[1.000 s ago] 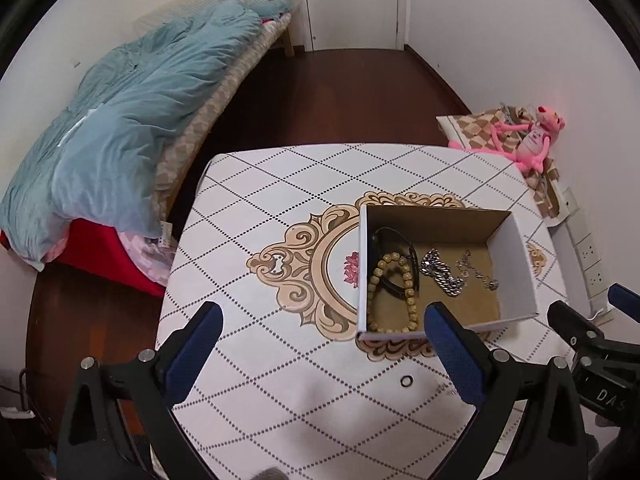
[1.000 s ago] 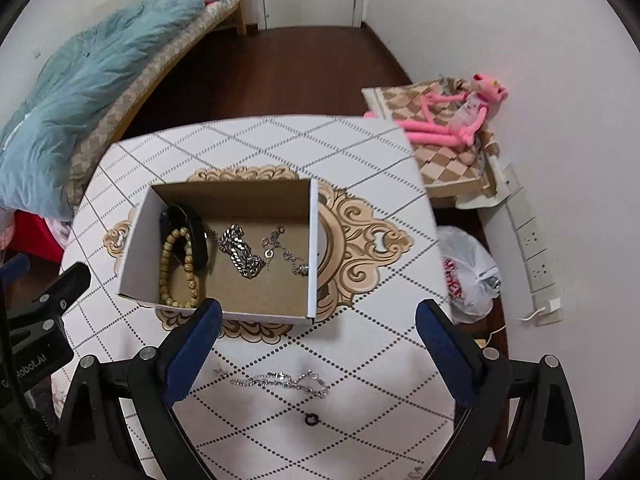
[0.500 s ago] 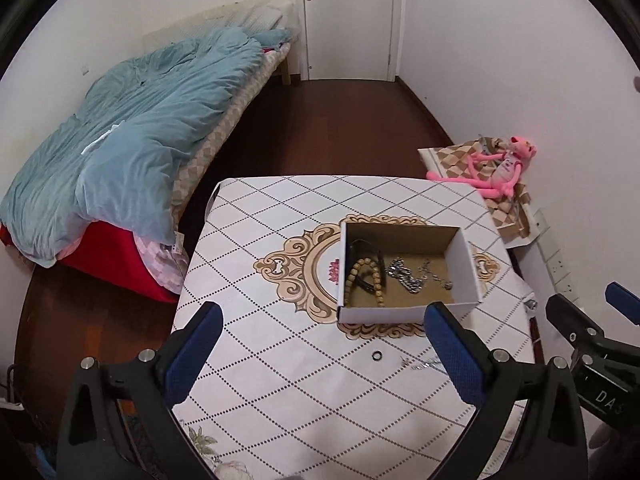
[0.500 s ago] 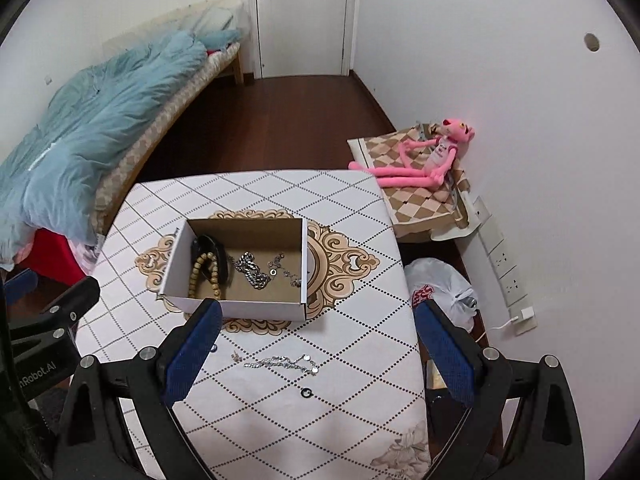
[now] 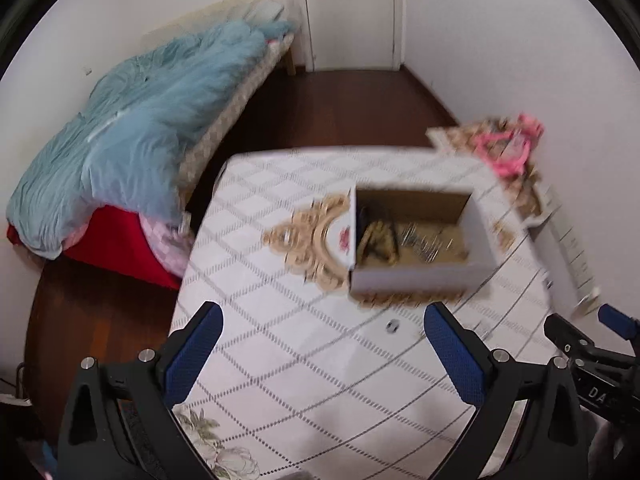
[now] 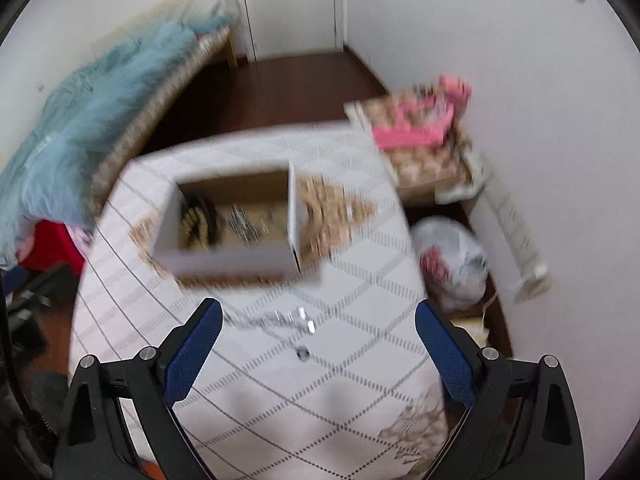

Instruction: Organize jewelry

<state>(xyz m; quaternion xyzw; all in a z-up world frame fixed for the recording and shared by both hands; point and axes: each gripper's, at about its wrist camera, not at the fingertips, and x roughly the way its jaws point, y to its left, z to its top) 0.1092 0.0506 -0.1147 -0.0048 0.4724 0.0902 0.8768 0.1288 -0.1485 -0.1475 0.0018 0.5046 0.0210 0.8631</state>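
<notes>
Counter carrying an open box of jewelry toward the far side. Silver chain lying crosswise on the cloth just before the box, small ring nearer. Right gripper released, directly over both; left gripper released, offset left. Right nearer.

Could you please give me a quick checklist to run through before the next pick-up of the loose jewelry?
1. Right tongs open and empty: ok.
2. Left tongs open and empty: ok.
3. Silver chain loose on the tablecloth, in front of the right tongs: ok.
4. Small ring lying apart from the chain: ok.
5. Cardboard box open on top: ok.
6. Sharp view for aiming: not ok, both pictures blurred.
</notes>
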